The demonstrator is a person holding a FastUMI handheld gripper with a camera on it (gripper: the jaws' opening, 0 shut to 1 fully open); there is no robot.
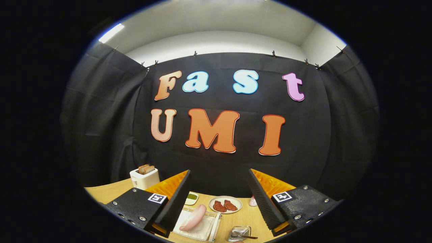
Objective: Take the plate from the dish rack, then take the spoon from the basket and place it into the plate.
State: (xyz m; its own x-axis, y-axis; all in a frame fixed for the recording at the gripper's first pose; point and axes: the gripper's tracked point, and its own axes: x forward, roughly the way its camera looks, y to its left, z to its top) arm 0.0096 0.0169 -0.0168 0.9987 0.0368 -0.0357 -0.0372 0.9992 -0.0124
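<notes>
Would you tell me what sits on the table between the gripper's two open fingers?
In the gripper view, the pink plate on its rack, a dish of meat and the basket.

Gripper (219, 199) fingers spread wide apart, holding nothing, above wooden table (108, 192), pink plate (194, 217) leaning in white dish rack (202, 227) between fingers, basket (239, 233) with spoon (248, 237) beside rack, plate of meat (225, 204) beyond, toaster (144, 178) farther back.

Camera on my gripper (219, 199): raised above the table (111, 192), looking forward along my wide-apart fingers, level toward the booth's cloth wall, tabletop things low and near
</notes>
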